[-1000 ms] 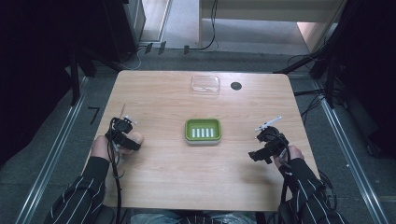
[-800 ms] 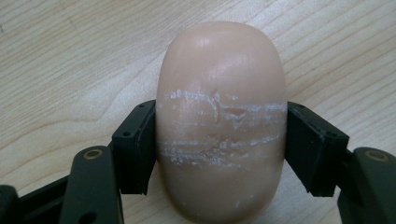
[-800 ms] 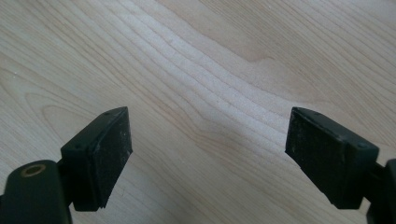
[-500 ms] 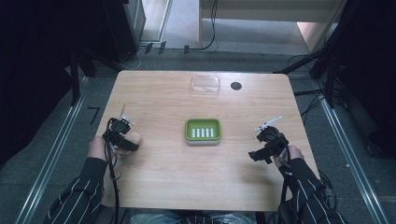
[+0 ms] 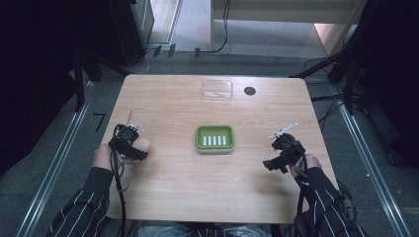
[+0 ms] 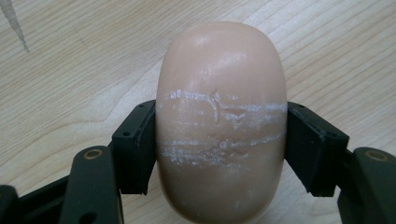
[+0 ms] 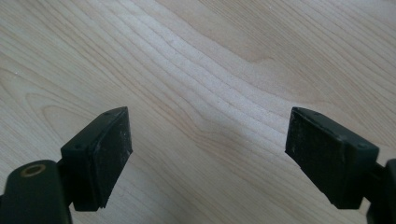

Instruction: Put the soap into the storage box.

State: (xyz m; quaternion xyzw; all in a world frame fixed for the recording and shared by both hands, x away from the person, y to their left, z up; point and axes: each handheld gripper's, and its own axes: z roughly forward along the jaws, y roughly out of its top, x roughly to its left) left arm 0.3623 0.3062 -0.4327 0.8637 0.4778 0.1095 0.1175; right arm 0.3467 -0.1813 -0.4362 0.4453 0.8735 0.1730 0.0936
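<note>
Soap (image 6: 221, 126) sits clamped in the left tongs (image 5: 129, 143) near the table's (image 5: 173, 192) left edge; nothing has shifted lately. Right tongs (image 7: 208, 156) gape, holding nothing. Green dish (image 5: 214, 138) waits mid-table, likely the soap's destination.

Both striped-sleeved forearms rest low over the near half of the table. The left gripper (image 5: 133, 143) sits at the left with its jaws clamped inward, while the right gripper (image 7: 208, 158) hovers at the right, jaws spread wide.
</note>
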